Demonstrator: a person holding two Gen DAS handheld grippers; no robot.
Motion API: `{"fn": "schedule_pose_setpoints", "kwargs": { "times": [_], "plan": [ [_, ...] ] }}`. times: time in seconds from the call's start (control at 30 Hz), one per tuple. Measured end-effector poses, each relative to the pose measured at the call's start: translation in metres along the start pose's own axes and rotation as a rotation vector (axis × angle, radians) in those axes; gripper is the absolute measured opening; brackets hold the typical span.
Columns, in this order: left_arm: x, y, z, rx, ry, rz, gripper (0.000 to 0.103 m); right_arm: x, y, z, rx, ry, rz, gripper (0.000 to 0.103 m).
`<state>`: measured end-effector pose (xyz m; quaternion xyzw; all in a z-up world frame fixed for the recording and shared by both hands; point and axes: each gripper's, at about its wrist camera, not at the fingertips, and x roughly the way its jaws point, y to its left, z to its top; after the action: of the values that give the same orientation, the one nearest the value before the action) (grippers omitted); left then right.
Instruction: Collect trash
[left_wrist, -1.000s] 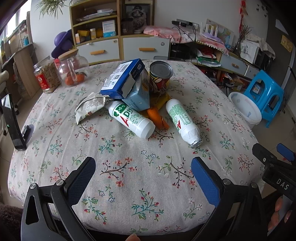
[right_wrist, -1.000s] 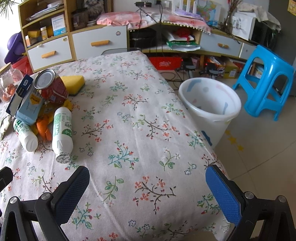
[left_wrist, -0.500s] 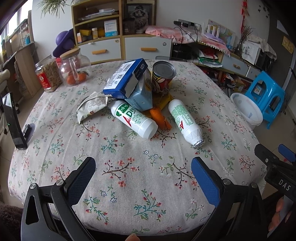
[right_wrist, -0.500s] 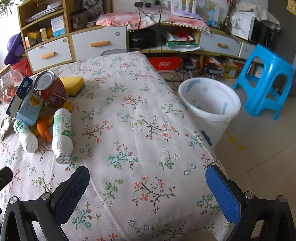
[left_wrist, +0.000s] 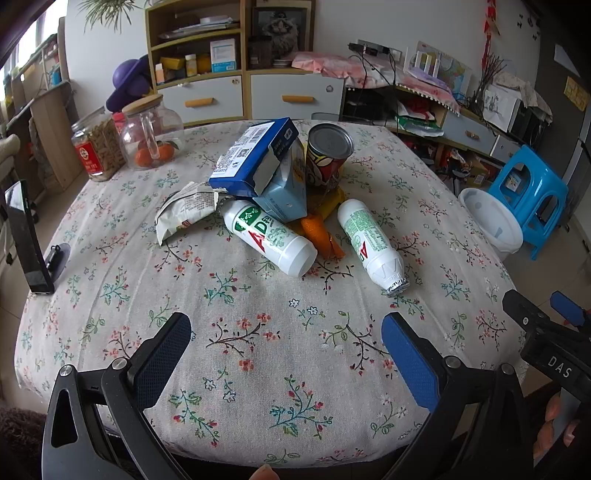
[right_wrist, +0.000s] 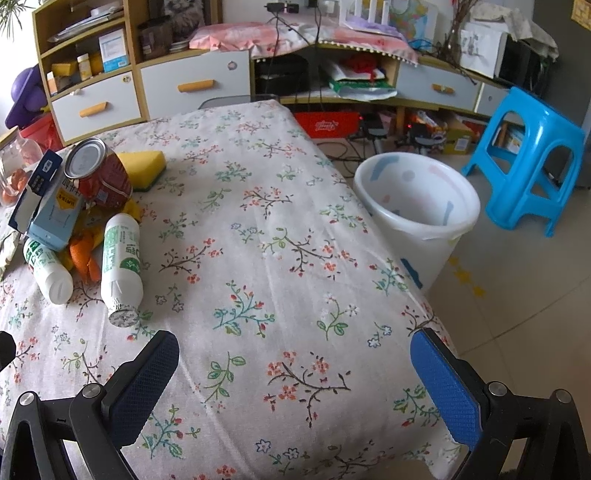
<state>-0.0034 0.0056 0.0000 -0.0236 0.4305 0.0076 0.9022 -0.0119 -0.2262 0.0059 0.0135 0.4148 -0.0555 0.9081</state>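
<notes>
Hovering low over the near edge of the flowered tablecloth (left_wrist: 258, 354), the left claw (left_wrist: 286, 334) has its fingers spread wide with nothing between them, and so does the right claw (right_wrist: 295, 360) beside it, aimed more toward the table's right side. No piece of trash has been touched yet, so the step in hand looks like choosing a first item and reaching for it.

Just ahead of the left claw lie two white bottles on their sides. The one straight in front (left_wrist: 271, 236) points its flat base at the claw; the other (left_wrist: 369, 245), a little to the right, points its foil-capped mouth forward and sits nearest the right claw as well. Between them lies orange peel (left_wrist: 321, 234). Further ahead, a crumpled wrapper (left_wrist: 184, 210) rests to the left, and behind the bottles a blue box (left_wrist: 255, 157) leans on a pale blue carton (left_wrist: 286, 192), with a tin can (left_wrist: 328, 157) just to the right of them.

A good first pick is probably the foil-capped bottle: it lies free of the pile, so the fingers can straddle its body across the width without disturbing the leaning boxes. Gripping mid-body should keep it from rolling or swinging.

Off the table, to the right and ahead of the right claw, a white bin (right_wrist: 415, 214) stands on the floor, open and apparently empty, beside a blue stool (right_wrist: 532, 155).
</notes>
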Motion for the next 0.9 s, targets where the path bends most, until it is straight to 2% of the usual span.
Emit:
{"fn": "schedule_pose_setpoints", "kwargs": {
  "times": [0.9],
  "plan": [
    [-0.0007, -0.0007, 0.0, 0.002, 0.0, 0.003, 0.103, 0.0003, -0.0006, -0.0007, 0.01, 0.005, 0.006, 0.103]
  ]
}}
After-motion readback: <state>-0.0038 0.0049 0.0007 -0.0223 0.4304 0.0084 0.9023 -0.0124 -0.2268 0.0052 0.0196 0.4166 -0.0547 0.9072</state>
